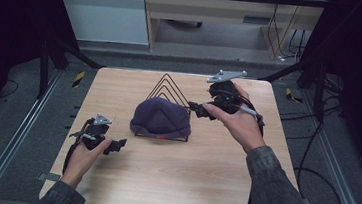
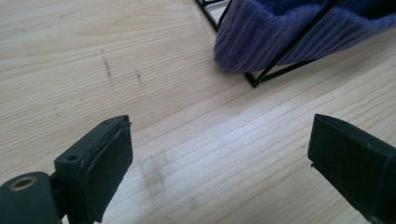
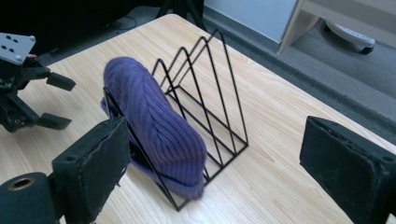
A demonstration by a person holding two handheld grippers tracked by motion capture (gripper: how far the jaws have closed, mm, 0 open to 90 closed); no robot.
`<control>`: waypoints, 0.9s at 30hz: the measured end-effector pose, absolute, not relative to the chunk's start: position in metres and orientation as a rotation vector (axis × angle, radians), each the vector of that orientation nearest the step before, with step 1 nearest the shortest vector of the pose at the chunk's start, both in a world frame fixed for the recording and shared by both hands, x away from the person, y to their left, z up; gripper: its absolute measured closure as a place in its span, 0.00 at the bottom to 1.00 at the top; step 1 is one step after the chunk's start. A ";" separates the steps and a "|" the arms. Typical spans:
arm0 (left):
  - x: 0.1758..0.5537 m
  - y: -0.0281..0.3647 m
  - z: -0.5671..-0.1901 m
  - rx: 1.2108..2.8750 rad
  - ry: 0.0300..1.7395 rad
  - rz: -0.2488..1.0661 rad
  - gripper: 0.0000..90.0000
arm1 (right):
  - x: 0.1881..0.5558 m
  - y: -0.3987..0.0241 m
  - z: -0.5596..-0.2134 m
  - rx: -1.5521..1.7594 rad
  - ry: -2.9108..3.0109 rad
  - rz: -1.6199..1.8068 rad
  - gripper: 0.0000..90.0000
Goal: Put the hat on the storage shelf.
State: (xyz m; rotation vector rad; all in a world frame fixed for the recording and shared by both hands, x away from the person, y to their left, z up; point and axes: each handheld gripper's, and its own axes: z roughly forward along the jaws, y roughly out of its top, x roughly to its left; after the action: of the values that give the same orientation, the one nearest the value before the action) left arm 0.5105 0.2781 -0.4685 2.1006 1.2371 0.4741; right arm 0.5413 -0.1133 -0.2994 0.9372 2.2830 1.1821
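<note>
Seen along the right gripper [image 3: 210, 163]: two black padded jaws rising from the bottom edge, set wide apart, nothing between them. Beyond, on the pale wooden table [image 3: 280, 112], a black wire rack [image 3: 205, 93] of triangular dividers, upright. Tucked into its nearest slot, a purple ribbed knit hat [image 3: 154, 121], leaning against the front wire triangle and bulging out past it, lower edge resting on the tabletop. At far left, the left gripper [image 3: 56, 101], jaws parted, empty, grey plate on top, well apart from the hat. Past the table's far edge, grey floor and a light wooden cabinet.
</note>
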 end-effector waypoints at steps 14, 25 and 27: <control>0.513 0.290 -0.474 2.097 1.285 0.477 0.06 | 0.522 -0.177 -0.344 1.113 2.190 1.172 0.13; 0.512 0.290 -0.481 2.117 1.304 0.423 0.06 | 0.501 -0.204 -0.418 1.288 2.213 1.154 0.12; 0.512 0.290 -0.483 2.129 1.307 0.414 0.06 | 0.499 -0.207 -0.430 1.324 2.206 1.145 0.12</control>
State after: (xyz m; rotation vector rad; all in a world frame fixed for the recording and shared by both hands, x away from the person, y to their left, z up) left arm 0.5120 0.2900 -0.4833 2.1294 1.3069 0.4136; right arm 0.4987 -0.2070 -0.4303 1.3242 2.2065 1.1451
